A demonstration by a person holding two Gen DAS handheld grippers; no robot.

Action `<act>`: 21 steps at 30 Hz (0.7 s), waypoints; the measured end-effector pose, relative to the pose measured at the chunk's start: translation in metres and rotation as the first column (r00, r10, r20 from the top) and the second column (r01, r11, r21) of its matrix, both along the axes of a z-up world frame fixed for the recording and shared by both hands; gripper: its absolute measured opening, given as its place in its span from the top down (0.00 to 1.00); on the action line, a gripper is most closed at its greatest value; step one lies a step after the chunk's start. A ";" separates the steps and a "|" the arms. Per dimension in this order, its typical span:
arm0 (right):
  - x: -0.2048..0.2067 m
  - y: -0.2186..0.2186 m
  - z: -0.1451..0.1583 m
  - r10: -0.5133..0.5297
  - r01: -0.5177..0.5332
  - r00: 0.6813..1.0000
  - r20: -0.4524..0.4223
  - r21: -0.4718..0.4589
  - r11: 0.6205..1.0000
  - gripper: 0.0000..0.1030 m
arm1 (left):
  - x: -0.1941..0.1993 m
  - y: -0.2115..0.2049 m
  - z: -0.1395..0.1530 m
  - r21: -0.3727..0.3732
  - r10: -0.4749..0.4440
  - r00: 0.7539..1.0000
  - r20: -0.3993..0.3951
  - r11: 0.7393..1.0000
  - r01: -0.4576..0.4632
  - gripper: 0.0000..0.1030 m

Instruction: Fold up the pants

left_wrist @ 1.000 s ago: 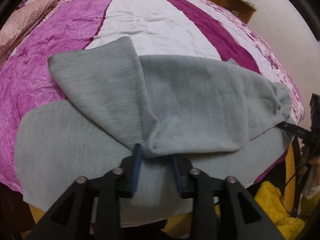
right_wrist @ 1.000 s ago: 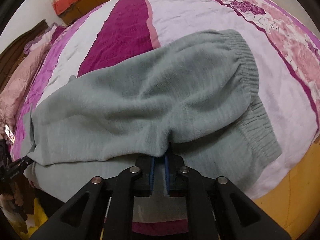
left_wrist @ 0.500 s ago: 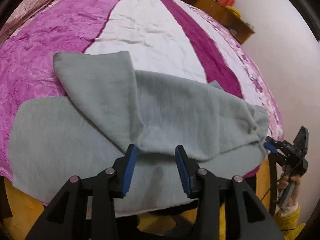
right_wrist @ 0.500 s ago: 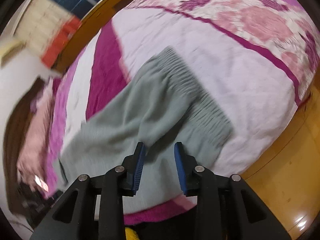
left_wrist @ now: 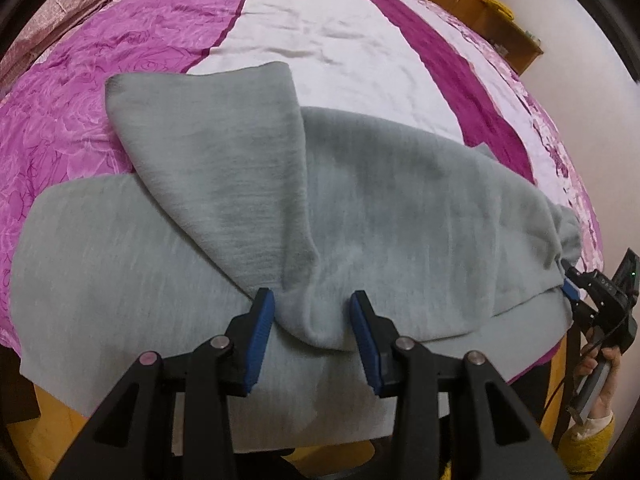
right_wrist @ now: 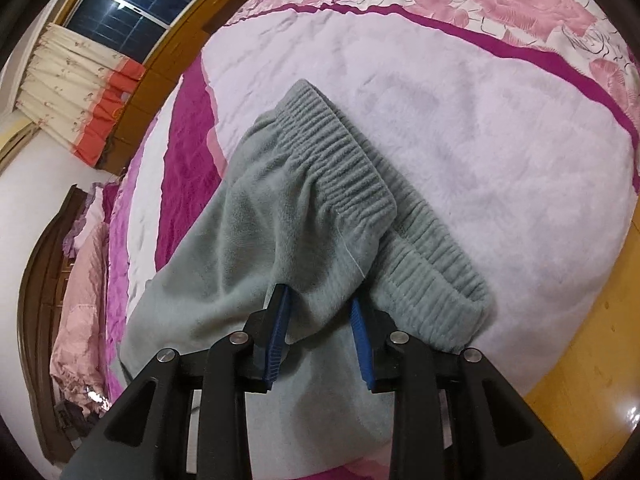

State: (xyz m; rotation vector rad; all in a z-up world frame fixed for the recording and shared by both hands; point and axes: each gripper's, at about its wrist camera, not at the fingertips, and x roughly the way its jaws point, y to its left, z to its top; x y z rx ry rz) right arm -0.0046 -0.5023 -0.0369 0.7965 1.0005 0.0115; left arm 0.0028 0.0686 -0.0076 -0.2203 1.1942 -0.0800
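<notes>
Grey pants (left_wrist: 360, 200) lie folded over themselves on a purple and white bedspread (left_wrist: 320, 40). One leg end (left_wrist: 200, 120) fans out toward the upper left. My left gripper (left_wrist: 312, 320) stands open at the near edge, and the rounded fold lies loosely between its blue pads (left_wrist: 260, 332). In the right wrist view the ribbed waistband (right_wrist: 340, 160) is doubled, one layer offset over the other. My right gripper (right_wrist: 320, 320) is open, with the upper layer of the pants (right_wrist: 248, 240) lying slack between its jaws. The right gripper (left_wrist: 570, 286) also shows at the pants' right end.
A hand (left_wrist: 600, 364) in a yellow sleeve (left_wrist: 592, 436) holds the right gripper's handle beside the bed. The wooden bed edge (right_wrist: 580, 340) runs just past the waistband. A pink quilt (right_wrist: 80, 300) lies near the headboard. A wooden cabinet (left_wrist: 500, 12) stands beyond the bed.
Both grippers' jaws have spread wider; the right one was pinched on the fold a second ago and has let go. The right view has rolled and swung toward the waistband.
</notes>
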 end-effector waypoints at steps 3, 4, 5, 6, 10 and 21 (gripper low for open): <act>0.000 -0.001 -0.004 -0.026 0.026 1.000 0.014 0.026 0.999 0.78 | -0.001 -0.002 -0.002 0.013 -0.011 1.000 0.010 1.000 0.011 0.60; 0.001 -0.001 -0.004 -0.032 0.032 0.999 0.013 0.026 0.999 0.78 | -0.001 -0.002 -0.002 0.014 -0.011 1.000 0.014 1.000 0.011 0.63; 0.002 0.000 -0.004 -0.035 0.035 0.999 0.010 0.021 0.999 0.80 | -0.002 -0.001 -0.002 0.021 -0.012 1.000 0.017 1.000 0.012 0.66; 0.003 0.001 -0.003 -0.036 0.036 0.999 0.005 0.009 0.999 0.80 | -0.002 0.000 -0.001 0.027 -0.010 1.000 0.019 1.000 0.010 0.76; 0.003 0.004 0.010 -0.032 0.033 0.999 0.010 -0.066 0.997 0.98 | -0.005 0.012 0.007 -0.037 0.024 0.999 0.030 0.999 -0.022 0.91; -0.028 -0.006 0.066 -0.009 0.018 0.992 0.123 -0.071 0.997 1.00 | -0.031 0.027 0.068 -0.093 0.022 0.987 0.158 0.996 -0.008 0.92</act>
